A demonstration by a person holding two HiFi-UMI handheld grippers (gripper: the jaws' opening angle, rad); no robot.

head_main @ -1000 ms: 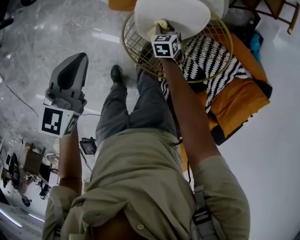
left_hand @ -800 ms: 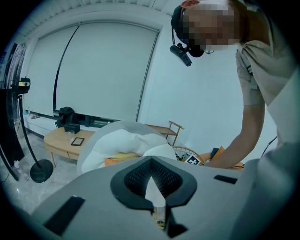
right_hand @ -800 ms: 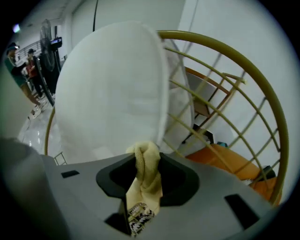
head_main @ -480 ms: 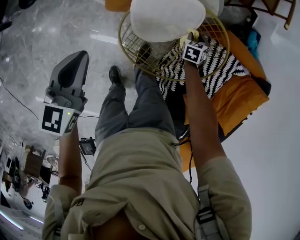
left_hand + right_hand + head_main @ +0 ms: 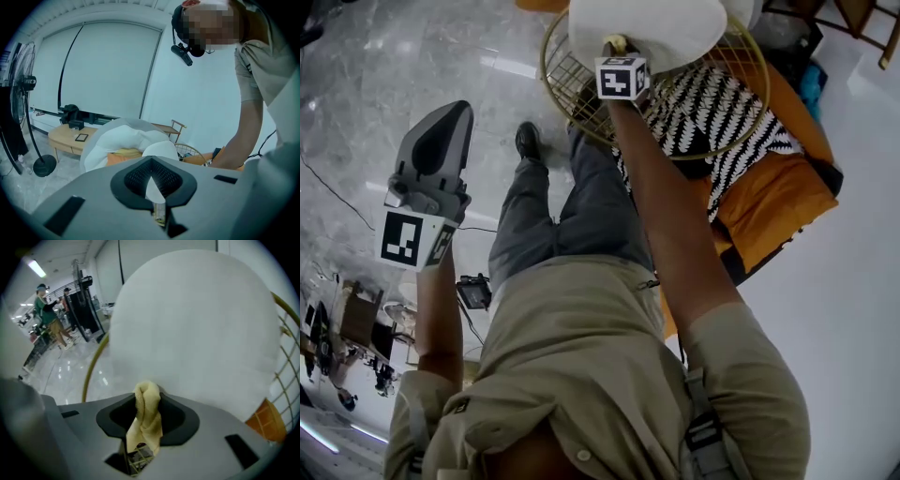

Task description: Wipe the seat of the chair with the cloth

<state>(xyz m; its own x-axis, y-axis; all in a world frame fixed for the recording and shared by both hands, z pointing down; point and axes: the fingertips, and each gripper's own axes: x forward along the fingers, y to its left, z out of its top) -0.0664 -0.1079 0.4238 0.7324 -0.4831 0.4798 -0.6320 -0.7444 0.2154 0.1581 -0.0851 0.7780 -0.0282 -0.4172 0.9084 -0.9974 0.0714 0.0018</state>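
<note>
While I lean over the chair, my right gripper (image 5: 147, 414) is clamped tight on the cloth (image 5: 146, 420). The cloth is pale yellow, soft and rumpled. It is twisted into a thick upright roll between the dark pads, with a rounded fold bulging out past the tips and a looser flap hanging down toward the body of the tool. From the head view, the same cloth (image 5: 617, 44) shows as a small yellow tuft ahead of the marker cube (image 5: 621, 77), right at the near edge of the seat cushion (image 5: 652, 26). I cannot tell from either view how hard it presses on the cushion.

My left gripper (image 5: 450, 117) is held out to the side over the marble floor (image 5: 375, 66), well apart from the chair. Its jaws meet at the tips and have nothing between them, with only a thin sliver of daylight showing lower down in the left gripper view (image 5: 151, 161).

Beyond the cloth, the cushion (image 5: 197, 324) is a smooth, puffy white mound that fills most of the right gripper view. The chair's gold wire frame (image 5: 555, 89) curves around and beneath it. A black-and-white zigzag throw (image 5: 727, 112) lies behind the frame on an orange cushion (image 5: 778, 202).
</note>
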